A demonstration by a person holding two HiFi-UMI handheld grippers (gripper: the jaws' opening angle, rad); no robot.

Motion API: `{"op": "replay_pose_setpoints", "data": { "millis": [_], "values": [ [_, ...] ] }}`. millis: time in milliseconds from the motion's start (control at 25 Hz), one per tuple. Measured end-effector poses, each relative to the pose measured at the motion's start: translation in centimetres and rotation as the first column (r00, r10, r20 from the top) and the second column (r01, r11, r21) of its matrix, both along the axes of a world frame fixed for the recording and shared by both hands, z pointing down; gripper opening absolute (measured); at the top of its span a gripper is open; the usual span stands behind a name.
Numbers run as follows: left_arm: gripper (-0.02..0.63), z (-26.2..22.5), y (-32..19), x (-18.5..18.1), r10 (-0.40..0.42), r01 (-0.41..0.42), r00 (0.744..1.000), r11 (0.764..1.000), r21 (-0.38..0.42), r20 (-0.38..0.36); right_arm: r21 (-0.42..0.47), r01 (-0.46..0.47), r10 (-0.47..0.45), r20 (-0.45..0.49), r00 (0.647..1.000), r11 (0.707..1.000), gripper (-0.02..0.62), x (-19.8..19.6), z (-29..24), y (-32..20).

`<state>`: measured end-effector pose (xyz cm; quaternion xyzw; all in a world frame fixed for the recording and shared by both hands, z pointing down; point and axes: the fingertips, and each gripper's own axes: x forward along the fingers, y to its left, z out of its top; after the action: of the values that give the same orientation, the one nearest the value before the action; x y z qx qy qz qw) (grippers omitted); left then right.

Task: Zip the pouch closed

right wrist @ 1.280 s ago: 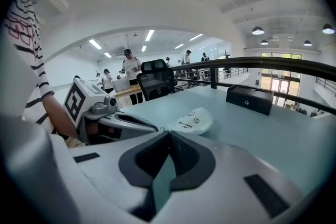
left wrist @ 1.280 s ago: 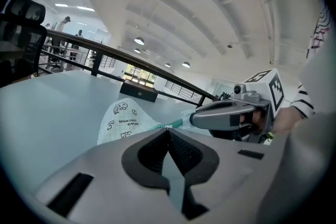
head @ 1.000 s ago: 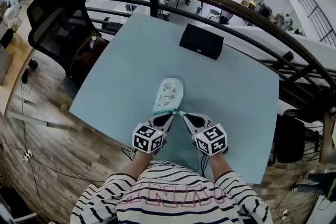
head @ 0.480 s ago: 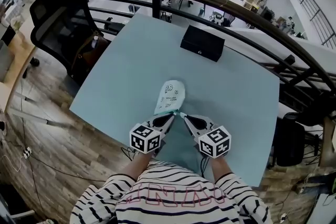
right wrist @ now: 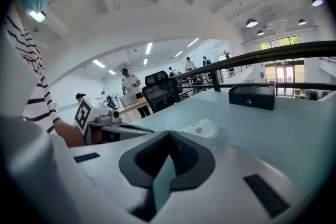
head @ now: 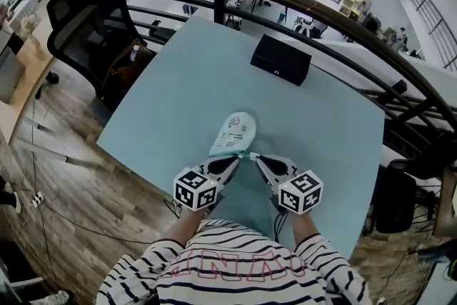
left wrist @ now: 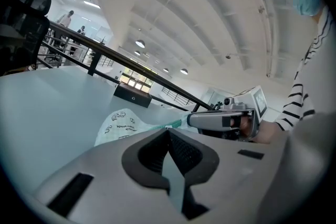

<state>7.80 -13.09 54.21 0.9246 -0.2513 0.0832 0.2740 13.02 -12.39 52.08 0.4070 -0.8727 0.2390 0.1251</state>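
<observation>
Left gripper (left wrist: 168, 131): its 2 jaws are pressed together, tip at the near end of the pouch (head: 234, 132). I cannot tell whether fabric is pinched. Right gripper (right wrist: 169, 135) is closed too. Its tip is at 3 o'clock of the left one and meets the teal zip strip (left wrist: 175, 124). The pouch lies flat on the table (head: 164, 89), at 12 o'clock of both tips. A black box (head: 280, 59) sits at 1 o'clock, well apart.

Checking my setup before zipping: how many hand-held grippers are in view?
2: the left hand-held gripper and the right hand-held gripper, both over the table's near edge, tips close together at the pouch's near end. None seems hidden.
</observation>
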Motion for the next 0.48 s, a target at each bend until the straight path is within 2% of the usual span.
{"op": "replay_pose_setpoints", "data": {
  "millis": [240, 480],
  "values": [
    [0.023, -0.3, -1.6, -3.6, -0.108, 0.109, 0.994, 0.994, -0.018, 0.013, 0.05, -0.04, 0.041, -0.015, 0.999, 0.998, 0.026, 2.5, -2.2, -1.3],
    [0.024, -0.3, -2.2, -4.3, -0.124, 0.124, 0.992, 0.992, -0.003, 0.029, 0.052, -0.055, 0.055, -0.006, 0.998, 0.997, 0.026, 2.7, -2.0, -1.6]
  ]
}}
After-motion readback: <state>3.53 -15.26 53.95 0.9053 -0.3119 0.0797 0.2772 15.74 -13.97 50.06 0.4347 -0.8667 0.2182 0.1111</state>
